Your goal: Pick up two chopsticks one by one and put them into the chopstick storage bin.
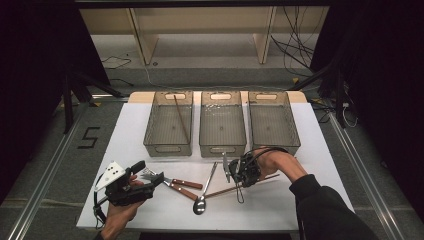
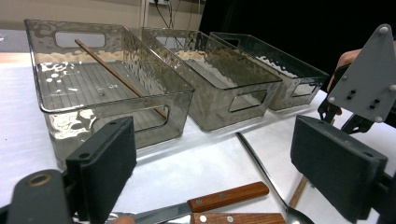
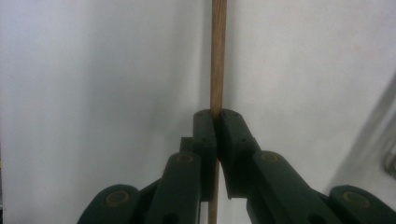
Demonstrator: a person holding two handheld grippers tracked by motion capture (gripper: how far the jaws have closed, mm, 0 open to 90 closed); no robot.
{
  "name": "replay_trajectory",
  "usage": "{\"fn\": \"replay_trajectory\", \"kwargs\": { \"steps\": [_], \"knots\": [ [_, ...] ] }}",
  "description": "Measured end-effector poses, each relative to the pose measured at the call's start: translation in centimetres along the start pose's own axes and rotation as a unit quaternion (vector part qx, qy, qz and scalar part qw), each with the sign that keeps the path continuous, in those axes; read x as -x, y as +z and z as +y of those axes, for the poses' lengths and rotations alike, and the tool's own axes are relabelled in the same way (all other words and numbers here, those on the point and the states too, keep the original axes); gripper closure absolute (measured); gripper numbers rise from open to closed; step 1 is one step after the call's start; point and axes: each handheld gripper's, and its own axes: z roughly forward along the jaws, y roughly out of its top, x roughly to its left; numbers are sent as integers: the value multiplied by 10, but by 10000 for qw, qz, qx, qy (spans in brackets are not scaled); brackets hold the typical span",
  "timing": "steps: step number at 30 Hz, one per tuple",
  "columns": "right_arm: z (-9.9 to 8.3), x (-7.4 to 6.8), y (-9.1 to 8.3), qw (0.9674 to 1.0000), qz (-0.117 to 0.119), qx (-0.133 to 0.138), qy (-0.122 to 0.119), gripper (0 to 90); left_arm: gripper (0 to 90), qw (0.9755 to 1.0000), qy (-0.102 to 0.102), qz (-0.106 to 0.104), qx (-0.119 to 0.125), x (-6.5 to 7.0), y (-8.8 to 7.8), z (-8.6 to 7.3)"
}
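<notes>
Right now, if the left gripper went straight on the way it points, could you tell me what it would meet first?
Most likely the middle bin. The left gripper is open and points over the knife handles and spoon toward the bins, though depth is hard to judge and it may catch the left bin too.

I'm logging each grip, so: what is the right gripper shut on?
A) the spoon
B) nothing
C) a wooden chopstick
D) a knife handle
C: in the right gripper view the right gripper has its jaws pinched on the thin wooden chopstick, which lies over the white table.
</notes>
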Motion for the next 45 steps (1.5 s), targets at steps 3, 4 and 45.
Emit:
{"fn": "replay_trajectory", "kwargs": {
  "steps": [3,4,45],
  "knots": [
    [-5,1,-2,9999,-33,-43,94,859,139,10000,5,1,0,0,0,0],
    [-7,1,-3,9999,-43,-45,121,859,139,10000,-2,3,2,0,0,0],
    [33,67,-89,8978,-654,3203,2952,859,139,10000,4,-3,35,-1,-1,1]
  ]
}}
